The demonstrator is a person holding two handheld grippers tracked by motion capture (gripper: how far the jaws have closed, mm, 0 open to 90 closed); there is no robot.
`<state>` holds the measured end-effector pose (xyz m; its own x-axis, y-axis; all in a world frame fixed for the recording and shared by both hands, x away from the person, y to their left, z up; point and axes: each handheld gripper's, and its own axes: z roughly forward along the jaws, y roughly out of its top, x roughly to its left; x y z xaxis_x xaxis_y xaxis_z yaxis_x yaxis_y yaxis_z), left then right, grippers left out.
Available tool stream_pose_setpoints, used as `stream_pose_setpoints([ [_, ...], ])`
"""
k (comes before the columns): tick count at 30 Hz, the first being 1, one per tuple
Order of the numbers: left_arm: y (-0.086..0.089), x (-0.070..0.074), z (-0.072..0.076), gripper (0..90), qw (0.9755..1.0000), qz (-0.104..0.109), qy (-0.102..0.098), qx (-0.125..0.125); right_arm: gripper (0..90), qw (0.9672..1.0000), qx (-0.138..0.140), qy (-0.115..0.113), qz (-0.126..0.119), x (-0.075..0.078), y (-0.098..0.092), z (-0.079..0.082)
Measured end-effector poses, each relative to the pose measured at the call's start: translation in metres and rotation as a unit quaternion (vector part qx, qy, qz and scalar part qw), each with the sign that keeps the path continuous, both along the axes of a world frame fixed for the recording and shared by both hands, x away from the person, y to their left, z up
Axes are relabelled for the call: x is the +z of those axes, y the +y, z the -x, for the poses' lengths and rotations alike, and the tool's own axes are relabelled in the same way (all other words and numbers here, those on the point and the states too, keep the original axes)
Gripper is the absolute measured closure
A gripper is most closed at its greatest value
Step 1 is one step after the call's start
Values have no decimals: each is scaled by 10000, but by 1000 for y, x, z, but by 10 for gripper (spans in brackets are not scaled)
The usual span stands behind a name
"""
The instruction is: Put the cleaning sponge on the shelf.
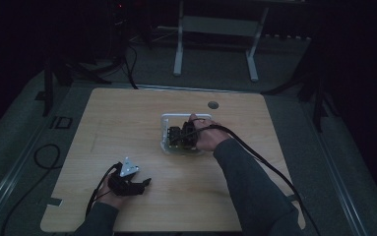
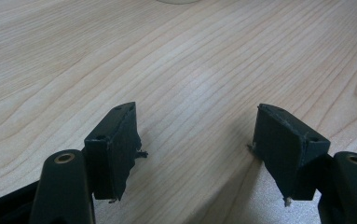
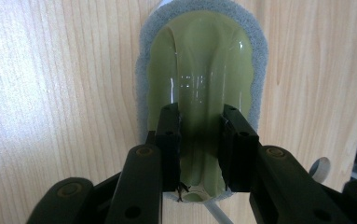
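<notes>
A pale green glossy pad (image 3: 199,60) with a raised middle ridge and a grey felt rim (image 3: 141,79) lies flat on the wooden table (image 3: 50,93). My right gripper (image 3: 199,140) has its jaws pressed against both sides of the ridge, shut on it. In the high view, the right gripper (image 1: 176,135) sits over a white-rimmed object (image 1: 186,119) at the table's middle. Near the front left of the table, my left gripper (image 1: 144,184) is held low. Its jaws stand wide open over bare wood, and this left gripper (image 2: 197,135) has nothing between them.
A round grommet hole (image 1: 213,104) sits near the table's far edge. A white metal frame (image 1: 178,49) stands on the floor behind the table. A cable (image 1: 43,157) loops on the floor at left. The table's front edge (image 2: 232,186) runs just under the left gripper.
</notes>
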<state>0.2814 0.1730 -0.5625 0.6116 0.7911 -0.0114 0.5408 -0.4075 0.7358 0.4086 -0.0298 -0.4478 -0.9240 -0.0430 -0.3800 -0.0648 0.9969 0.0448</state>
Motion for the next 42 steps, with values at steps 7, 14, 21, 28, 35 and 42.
stream_pose_setpoints([
  [7,0,0,0,312,10000,-4,1,-6,718,9999,-41,30,103,-7,1,-3],
  [14,0,0,0,312,10000,-3,0,-6,717,9998,-58,-55,160,-12,3,-5],
  [21,0,0,0,312,10000,-1,0,-3,716,9998,-45,-124,162,-13,4,-5],
  [28,0,0,0,312,10000,4,7,-4,715,9991,-33,-353,227,-18,5,-7],
  [35,0,0,0,312,10000,12,2,-2,711,9982,-51,-556,231,-23,6,-9],
  [42,0,0,0,312,10000,3,5,-7,609,9986,-165,-495,71,-18,3,-10],
])
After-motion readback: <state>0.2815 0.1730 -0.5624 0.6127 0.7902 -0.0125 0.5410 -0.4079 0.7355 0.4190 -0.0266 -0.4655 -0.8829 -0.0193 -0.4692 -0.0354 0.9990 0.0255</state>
